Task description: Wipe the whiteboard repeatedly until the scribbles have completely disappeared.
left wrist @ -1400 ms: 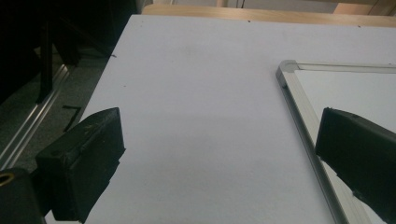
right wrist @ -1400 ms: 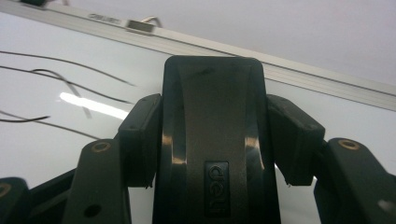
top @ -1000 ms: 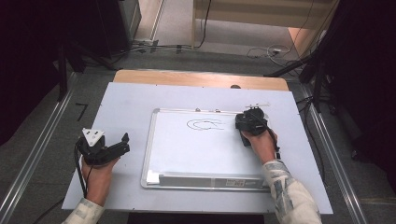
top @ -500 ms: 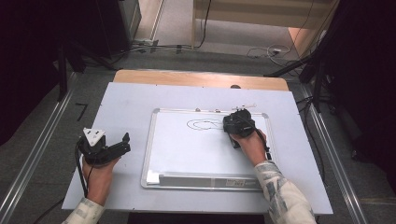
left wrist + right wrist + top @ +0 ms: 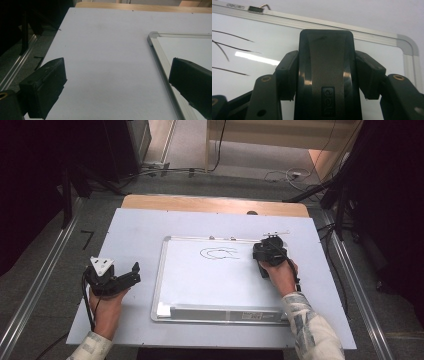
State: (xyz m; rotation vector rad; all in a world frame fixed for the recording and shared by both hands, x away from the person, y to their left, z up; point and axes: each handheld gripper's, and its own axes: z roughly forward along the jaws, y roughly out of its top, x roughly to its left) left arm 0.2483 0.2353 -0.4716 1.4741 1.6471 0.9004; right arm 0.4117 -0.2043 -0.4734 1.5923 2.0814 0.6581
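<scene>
A whiteboard lies flat in the middle of the table, with a few curved black pen strokes near its top edge. My right gripper rests on the board's upper right part, just right of the strokes. Its jaws are shut on a black board eraser, which stands between the pads and faces the board surface. My left gripper lies on the table left of the board, open, with nothing between its jaws. The board's metal frame runs just inside its right jaw.
The pale table sheet has bare room left of and beyond the board. A wooden strip edges the far side. A tray runs along the board's near edge, with a small white block at its left end. Metal rails and cables flank the table.
My right gripper slid left along the board's top toward the strokes with the eraser, then came back right to about where it began. The left gripper stayed put.
</scene>
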